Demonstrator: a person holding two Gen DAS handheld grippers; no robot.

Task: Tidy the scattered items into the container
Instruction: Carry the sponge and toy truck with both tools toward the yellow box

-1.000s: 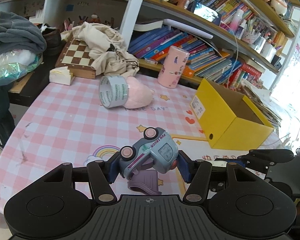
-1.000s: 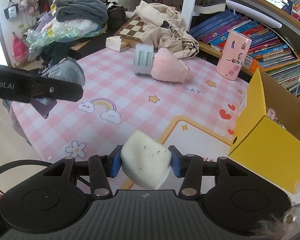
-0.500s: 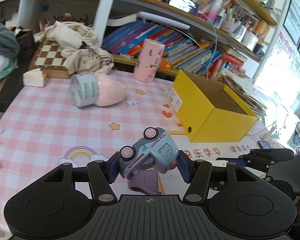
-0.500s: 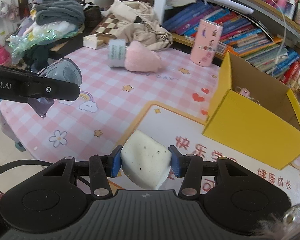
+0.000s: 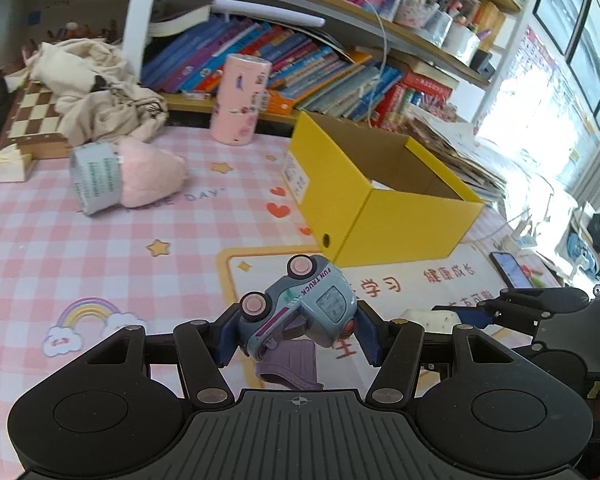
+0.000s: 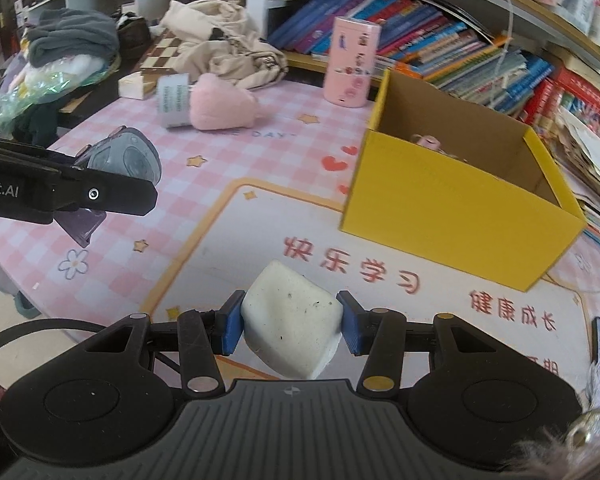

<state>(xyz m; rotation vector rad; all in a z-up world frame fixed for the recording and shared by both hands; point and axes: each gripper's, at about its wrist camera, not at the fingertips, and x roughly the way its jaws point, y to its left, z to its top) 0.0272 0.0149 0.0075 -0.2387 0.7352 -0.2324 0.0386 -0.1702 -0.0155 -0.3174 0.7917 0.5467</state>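
— Both pairs of fingers are clamped on something, yes? Tell me what you're carrying.

— Your left gripper [image 5: 296,332] pinches a blue toy truck [image 5: 300,306] between its blue pads, tipped on its side with the pink wheels up and a purple part hanging below. Your right gripper [image 6: 291,328] squeezes a white sponge [image 6: 290,326] speckled with dark flecks.

— Start me from the big things, then.

— You're over the table [image 6: 260,208] with its pink checked cloth. Behind it runs a shelf of books [image 5: 300,72]. On the right side of the cloth sits the yellow box [image 6: 456,200], open at the top, with a small pink thing inside against its far wall; I can't tell what it is.

— And the loose items?

— A pink plush [image 6: 220,106] lies near the far edge, touching a roll of tape [image 6: 174,100] on its left. A pink tumbler [image 6: 352,60] stands upright between the plush and the box. Both held items hang above the cloth, in front of the box, not in it.
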